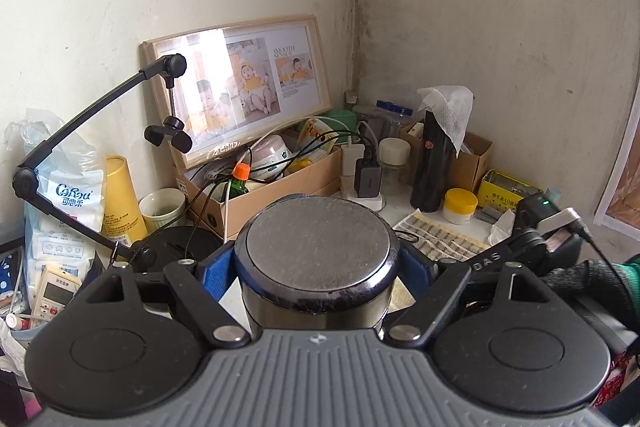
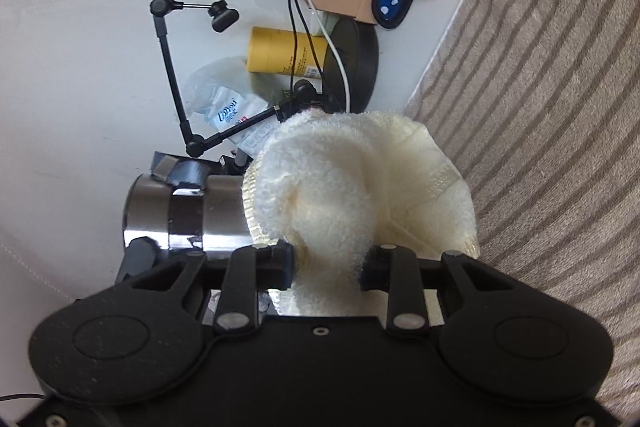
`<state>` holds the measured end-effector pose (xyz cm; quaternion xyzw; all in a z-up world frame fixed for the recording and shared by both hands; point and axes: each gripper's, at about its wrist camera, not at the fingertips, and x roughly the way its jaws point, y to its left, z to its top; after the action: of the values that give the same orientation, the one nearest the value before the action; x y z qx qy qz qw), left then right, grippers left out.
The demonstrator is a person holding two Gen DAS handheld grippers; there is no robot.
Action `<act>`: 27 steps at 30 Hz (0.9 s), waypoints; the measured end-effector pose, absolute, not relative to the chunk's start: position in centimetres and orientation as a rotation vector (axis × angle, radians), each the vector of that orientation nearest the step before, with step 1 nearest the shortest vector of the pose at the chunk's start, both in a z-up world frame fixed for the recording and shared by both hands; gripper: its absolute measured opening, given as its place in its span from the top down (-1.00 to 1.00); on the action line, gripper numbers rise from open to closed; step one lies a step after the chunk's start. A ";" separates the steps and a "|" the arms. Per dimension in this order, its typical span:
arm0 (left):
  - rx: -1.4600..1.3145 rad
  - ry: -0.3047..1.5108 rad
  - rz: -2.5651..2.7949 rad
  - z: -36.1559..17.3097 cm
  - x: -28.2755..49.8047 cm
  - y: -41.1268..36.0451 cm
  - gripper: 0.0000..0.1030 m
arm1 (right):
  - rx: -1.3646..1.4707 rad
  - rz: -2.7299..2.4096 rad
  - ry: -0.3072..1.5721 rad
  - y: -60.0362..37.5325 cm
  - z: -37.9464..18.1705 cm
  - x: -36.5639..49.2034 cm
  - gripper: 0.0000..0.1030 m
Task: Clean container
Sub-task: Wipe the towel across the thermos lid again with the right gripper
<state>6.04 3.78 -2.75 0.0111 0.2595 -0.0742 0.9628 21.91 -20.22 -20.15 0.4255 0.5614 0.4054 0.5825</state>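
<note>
Your left gripper [image 1: 318,275] is clamped around a stainless-steel container [image 1: 318,247], its blue pads pressed on opposite sides of the wall just under the rim, with the dull, scuffed flat end facing up at the camera. Your right gripper [image 2: 327,267] is pinched tight on a cream terry cloth [image 2: 360,183], which bunches out ahead of the jaws and lies against one end of the container [image 2: 188,211] in the right wrist view.

Expect the steel to be rigid and probably slick, so it may twist in the pads if you scrub hard; grip the straight wall, not the rounded edge. It looks fairly light if empty, though I cannot tell. The cloth is soft and floppy, so hold it close to the wad for firm pressure.
</note>
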 end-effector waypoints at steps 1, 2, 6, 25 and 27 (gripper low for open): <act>0.023 0.525 -0.148 -2.7 6.0 3.7 -0.60 | 0.994 0.945 1.322 -20.1 -20.5 22.2 0.48; 0.023 0.525 -0.146 -2.7 6.0 3.7 -0.60 | 0.994 0.943 1.333 -19.9 -20.9 22.5 0.48; 0.020 0.524 -0.135 -2.7 5.8 3.6 -0.60 | 1.008 0.933 1.385 -19.5 -22.7 23.6 0.48; 0.121 0.648 -0.377 -0.8 7.9 5.3 -0.61 | 0.952 0.916 1.467 -18.8 -25.9 24.6 0.47; 0.048 0.623 -0.270 -1.1 7.4 4.5 -0.61 | 0.971 0.899 1.463 -18.8 -26.2 24.5 0.46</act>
<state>7.37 4.45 -1.07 0.0235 0.3056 -0.1325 0.9426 24.48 -18.81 -26.17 0.4106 0.6184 0.3802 0.5518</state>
